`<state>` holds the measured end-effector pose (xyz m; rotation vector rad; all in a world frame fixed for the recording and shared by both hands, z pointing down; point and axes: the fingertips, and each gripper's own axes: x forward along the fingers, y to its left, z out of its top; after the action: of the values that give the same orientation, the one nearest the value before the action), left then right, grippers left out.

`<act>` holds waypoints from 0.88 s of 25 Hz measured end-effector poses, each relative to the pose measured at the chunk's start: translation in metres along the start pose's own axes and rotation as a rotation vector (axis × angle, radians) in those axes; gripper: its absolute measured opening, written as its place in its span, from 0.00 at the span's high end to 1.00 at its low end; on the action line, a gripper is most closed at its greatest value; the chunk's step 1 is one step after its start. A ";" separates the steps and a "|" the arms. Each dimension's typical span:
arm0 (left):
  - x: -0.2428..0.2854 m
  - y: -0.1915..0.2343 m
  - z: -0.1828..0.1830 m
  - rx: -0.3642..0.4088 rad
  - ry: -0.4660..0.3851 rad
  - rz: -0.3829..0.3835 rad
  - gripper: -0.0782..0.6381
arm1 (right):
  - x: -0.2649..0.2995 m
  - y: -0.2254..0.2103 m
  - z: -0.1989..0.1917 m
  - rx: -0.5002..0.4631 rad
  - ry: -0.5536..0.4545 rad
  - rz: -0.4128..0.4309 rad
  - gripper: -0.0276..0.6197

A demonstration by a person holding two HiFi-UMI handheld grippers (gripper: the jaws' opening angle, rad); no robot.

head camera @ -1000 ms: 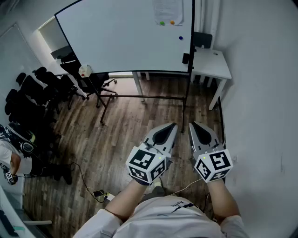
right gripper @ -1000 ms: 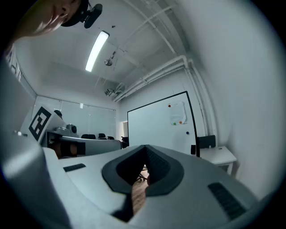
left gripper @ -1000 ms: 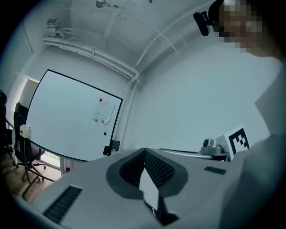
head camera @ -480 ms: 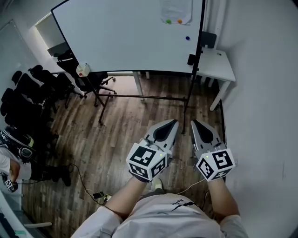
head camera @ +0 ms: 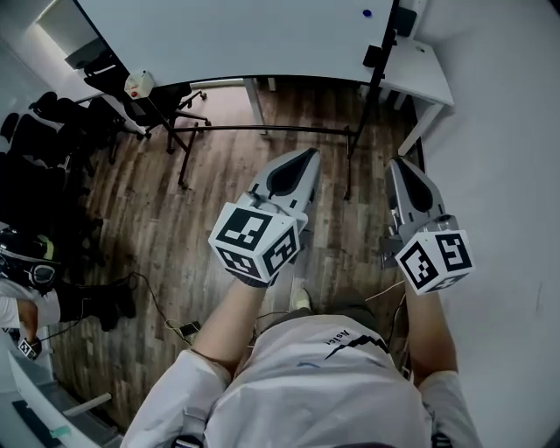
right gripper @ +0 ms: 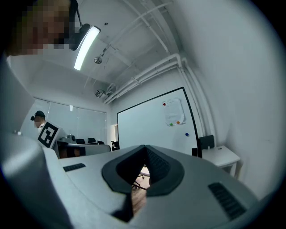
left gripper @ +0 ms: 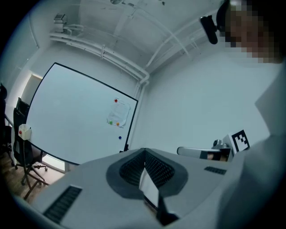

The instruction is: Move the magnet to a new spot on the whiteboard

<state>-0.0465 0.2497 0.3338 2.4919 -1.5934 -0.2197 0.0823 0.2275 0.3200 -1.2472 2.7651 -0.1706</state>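
Approach step; whiteboard (head camera: 245, 35) well ahead. L gripper (head camera: 306, 155), R gripper (head camera: 399, 163) clenched, empty. Next, prob: close in, open jaws onto blue magnet (head camera: 366, 13).

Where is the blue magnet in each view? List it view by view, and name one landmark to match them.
Head view: blue magnet at the top edge, right of centre.
Left gripper view: blue magnet left of centre, below the paper sheet.
Right gripper view: blue magnet right of centre, below the sheet.
Shared landmark: the whiteboard; the magnet sits near its right edge in all three.
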 end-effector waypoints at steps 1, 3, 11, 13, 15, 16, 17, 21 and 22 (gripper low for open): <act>0.001 0.004 -0.001 0.000 -0.002 0.001 0.88 | 0.004 0.000 -0.001 -0.007 0.000 0.001 0.94; 0.004 0.007 -0.004 0.003 0.003 0.000 0.88 | 0.012 -0.002 -0.003 -0.013 -0.006 0.003 0.94; 0.054 0.024 -0.007 0.011 0.017 -0.012 0.88 | 0.071 -0.029 -0.005 0.002 -0.020 0.035 0.94; 0.073 0.030 -0.006 0.019 0.016 -0.010 0.88 | 0.090 -0.042 -0.007 0.008 -0.022 0.050 0.94; 0.093 0.037 -0.004 0.025 0.016 -0.004 0.88 | 0.110 -0.054 -0.004 0.013 -0.023 0.064 0.94; 0.103 0.042 -0.001 0.028 0.015 0.002 0.88 | 0.121 -0.060 -0.001 0.015 -0.025 0.071 0.94; 0.113 0.047 0.001 0.030 0.014 0.010 0.88 | 0.132 -0.067 0.002 0.016 -0.027 0.080 0.94; 0.156 0.065 0.009 0.036 0.012 0.044 0.88 | 0.176 -0.098 0.007 0.019 -0.024 0.115 0.94; 0.166 0.069 0.010 0.039 0.012 0.051 0.88 | 0.185 -0.106 0.008 0.023 -0.021 0.124 0.94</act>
<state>-0.0401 0.0700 0.3351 2.4734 -1.6695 -0.1673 0.0399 0.0178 0.3191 -1.0623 2.8033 -0.1767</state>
